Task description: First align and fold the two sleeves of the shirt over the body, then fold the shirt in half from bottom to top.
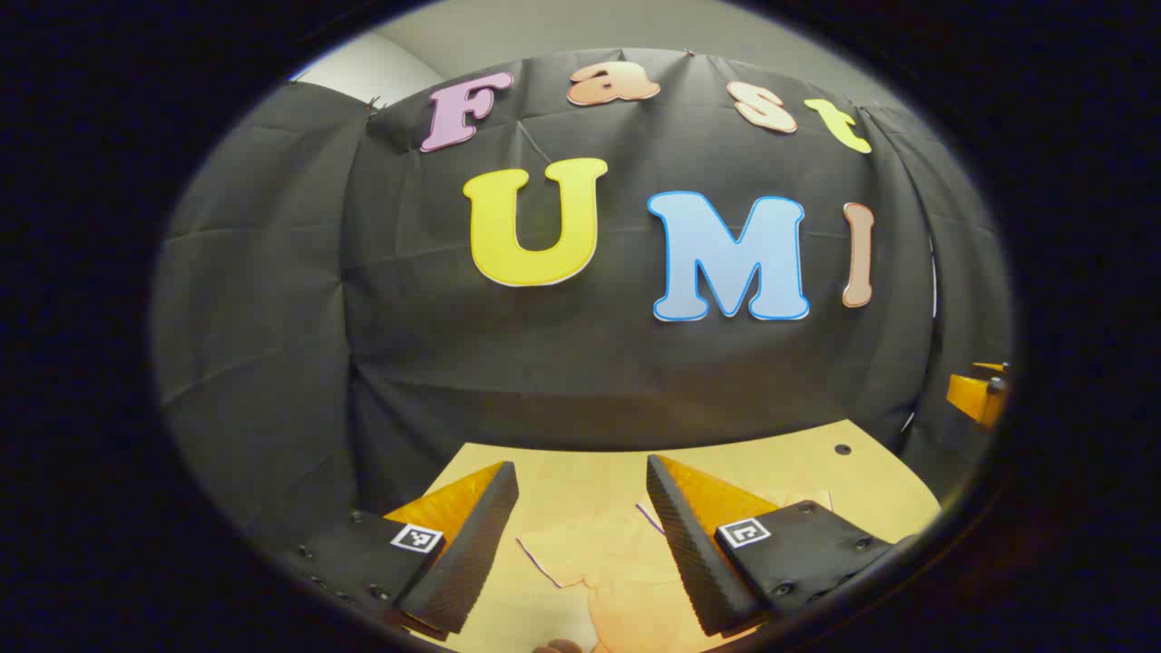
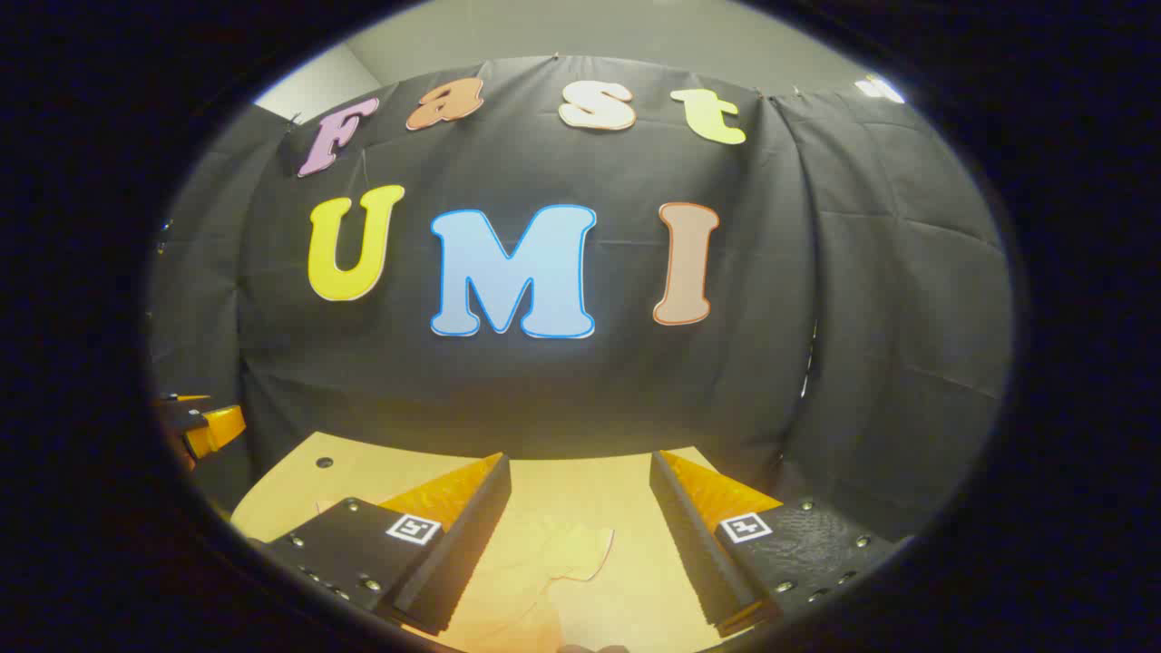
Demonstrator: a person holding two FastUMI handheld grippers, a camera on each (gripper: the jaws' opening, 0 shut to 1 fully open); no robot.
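Below you on table [image 1: 798, 472]: shirt [image 1: 626, 580] flat, sleeves spread. Left hand-held gripper [image 1: 580, 544] and right hand-held gripper [image 2: 580, 544] both agape, empty, raised. Lower each onto sleeve [image 2: 580, 549] edge; pinch one layer.

No readable text; unreadable square markers on grippers.

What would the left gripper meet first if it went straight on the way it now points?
Probably the booth wall. The left gripper, open, looks level over the table, with the shirt lying below its fingers. Depth is unclear, so the table's far edge may come first.
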